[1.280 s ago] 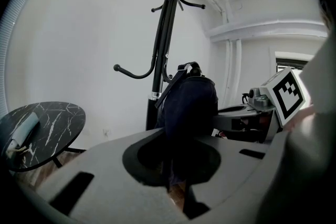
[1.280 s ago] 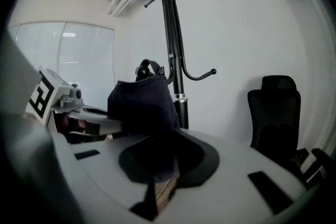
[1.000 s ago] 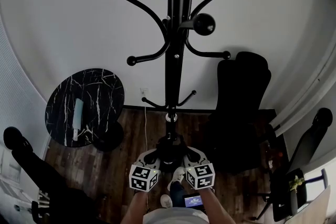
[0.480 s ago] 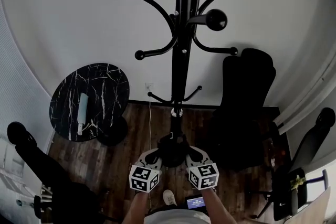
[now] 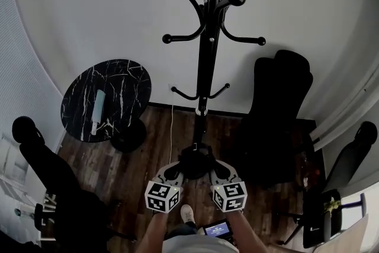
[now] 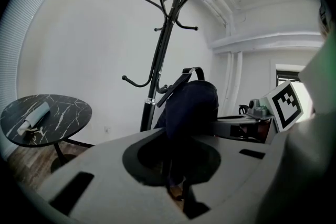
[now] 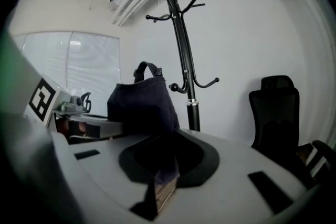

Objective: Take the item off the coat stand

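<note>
Left gripper (image 5: 170,173) and right gripper (image 5: 220,173) are both nearly closed, and each pinches a fold of the dark bag (image 5: 195,162). The bag is soft cloth with a looped strap on top. It hangs low between the two grippers, off the coat stand (image 5: 205,62) and just in front of its base. The stand is a thin black pole with curved hooks that end in little balls; its top is cut off in the head view. The bag looks almost black, so its pockets and seams are hard to make out. A round worktop (image 5: 125,90) of black stone with white veins stands at the left, and a pale long thing (image 5: 96,111) lies on it. A black padded chair (image 5: 275,109) is at the right, on the brown wooden floor (image 5: 142,178).
</note>
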The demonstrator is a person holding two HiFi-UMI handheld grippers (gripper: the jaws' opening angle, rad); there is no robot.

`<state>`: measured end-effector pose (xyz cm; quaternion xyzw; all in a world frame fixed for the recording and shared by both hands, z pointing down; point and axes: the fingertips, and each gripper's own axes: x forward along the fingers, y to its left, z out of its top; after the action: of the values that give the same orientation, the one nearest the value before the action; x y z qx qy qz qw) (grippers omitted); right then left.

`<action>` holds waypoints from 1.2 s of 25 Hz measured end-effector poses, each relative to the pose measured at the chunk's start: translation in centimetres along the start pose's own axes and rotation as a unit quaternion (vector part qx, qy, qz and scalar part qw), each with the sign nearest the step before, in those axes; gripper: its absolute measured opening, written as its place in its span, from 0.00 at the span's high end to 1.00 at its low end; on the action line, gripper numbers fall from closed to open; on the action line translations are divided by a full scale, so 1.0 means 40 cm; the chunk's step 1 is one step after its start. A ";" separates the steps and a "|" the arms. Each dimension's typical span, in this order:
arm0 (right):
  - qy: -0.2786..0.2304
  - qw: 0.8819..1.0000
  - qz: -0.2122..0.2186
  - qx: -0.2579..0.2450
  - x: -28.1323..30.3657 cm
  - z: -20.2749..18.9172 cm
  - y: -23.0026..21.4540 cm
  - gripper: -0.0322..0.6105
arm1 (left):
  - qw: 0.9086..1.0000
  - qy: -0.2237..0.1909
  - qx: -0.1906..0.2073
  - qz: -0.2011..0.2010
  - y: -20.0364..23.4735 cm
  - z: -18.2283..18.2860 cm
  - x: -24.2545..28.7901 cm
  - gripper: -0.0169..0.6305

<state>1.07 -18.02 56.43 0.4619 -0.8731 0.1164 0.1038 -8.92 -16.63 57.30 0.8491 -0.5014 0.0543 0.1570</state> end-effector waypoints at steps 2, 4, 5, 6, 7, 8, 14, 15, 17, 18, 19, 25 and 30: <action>-0.006 1.000 -0.003 -0.003 -0.038 -0.001 0.011 0.89 | 1.000 -0.006 -0.002 0.002 -0.021 0.001 -0.022 0.93; -0.010 1.000 -0.004 -0.004 -0.069 -0.004 0.017 0.89 | 1.000 -0.010 -0.005 0.003 -0.042 -0.002 -0.039 0.93; -0.010 1.000 -0.005 -0.004 -0.084 -0.007 0.019 0.89 | 1.000 -0.010 -0.005 0.003 -0.055 -0.005 -0.048 0.93; -0.011 1.000 -0.006 -0.003 -0.098 -0.010 0.020 0.89 | 1.000 -0.011 -0.005 0.003 -0.067 -0.008 -0.056 0.93; -0.011 1.000 -0.007 -0.003 -0.110 -0.012 0.021 0.89 | 1.000 -0.011 -0.005 0.004 -0.079 -0.010 -0.064 0.93; -0.012 1.000 -0.007 -0.003 -0.121 -0.013 0.023 0.89 | 1.000 -0.011 -0.005 0.004 -0.090 -0.011 -0.072 0.93; -0.031 0.999 -0.002 0.019 -0.185 0.002 0.036 0.89 | 1.000 -0.022 0.000 0.010 -0.144 -0.002 -0.122 0.93; -0.034 0.999 -0.002 0.024 -0.198 0.003 0.040 0.89 | 1.000 -0.024 0.002 0.011 -0.152 -0.001 -0.130 0.93; -0.036 0.999 -0.003 0.025 -0.219 -0.001 0.049 0.89 | 1.000 -0.026 0.005 0.012 -0.166 -0.002 -0.147 0.93; -0.036 0.999 -0.003 0.023 -0.227 -0.004 0.053 0.89 | 1.000 -0.027 0.005 0.012 -0.172 -0.004 -0.153 0.93; -0.036 0.999 -0.003 0.021 -0.235 -0.006 0.056 0.89 | 0.999 -0.029 0.005 0.013 -0.176 -0.006 -0.159 0.93; -0.037 0.999 -0.007 0.006 -0.271 -0.013 0.056 0.89 | 0.999 -0.038 0.001 0.006 -0.204 -0.014 -0.169 0.93; -0.042 0.999 -0.006 0.008 -0.277 -0.008 0.063 0.90 | 0.999 -0.040 0.000 0.005 -0.207 -0.008 -0.180 0.93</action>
<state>5.12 -7.89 53.26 0.4720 -0.8732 0.1032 0.0646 -5.23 -6.79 54.06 0.8482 -0.5113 0.0211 0.1365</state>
